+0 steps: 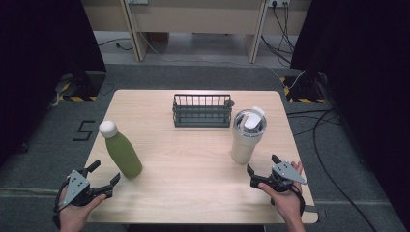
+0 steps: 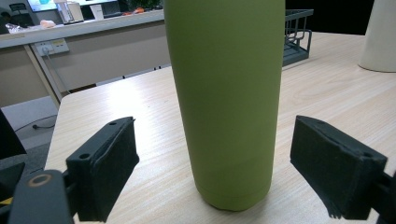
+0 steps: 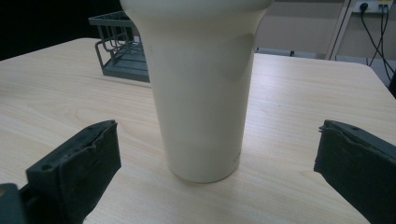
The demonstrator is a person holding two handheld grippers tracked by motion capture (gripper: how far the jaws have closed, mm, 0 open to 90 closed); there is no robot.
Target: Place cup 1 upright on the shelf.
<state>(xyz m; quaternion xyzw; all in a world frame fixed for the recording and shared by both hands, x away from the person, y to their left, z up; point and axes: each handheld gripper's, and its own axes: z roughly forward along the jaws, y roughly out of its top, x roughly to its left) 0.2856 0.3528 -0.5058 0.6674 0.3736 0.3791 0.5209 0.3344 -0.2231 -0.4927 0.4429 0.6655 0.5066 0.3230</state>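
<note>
A green bottle (image 1: 124,154) with a white cap stands upright on the left of the table; its body (image 2: 229,93) rises just ahead of my left gripper (image 2: 229,175). That left gripper (image 1: 104,175) is open at the table's front left corner, jaws spread wider than the bottle and not touching it. A cream tumbler (image 1: 246,137) with a white lid stands at the right; in the right gripper view the tumbler (image 3: 201,93) is straight ahead. My right gripper (image 1: 262,165) is open just short of it, jaws apart from it (image 3: 217,161).
A dark wire rack (image 1: 202,110) stands at the back middle of the wooden table (image 1: 193,159). Beyond the table are a pale bench and floor cables. Black curtains hang at both sides.
</note>
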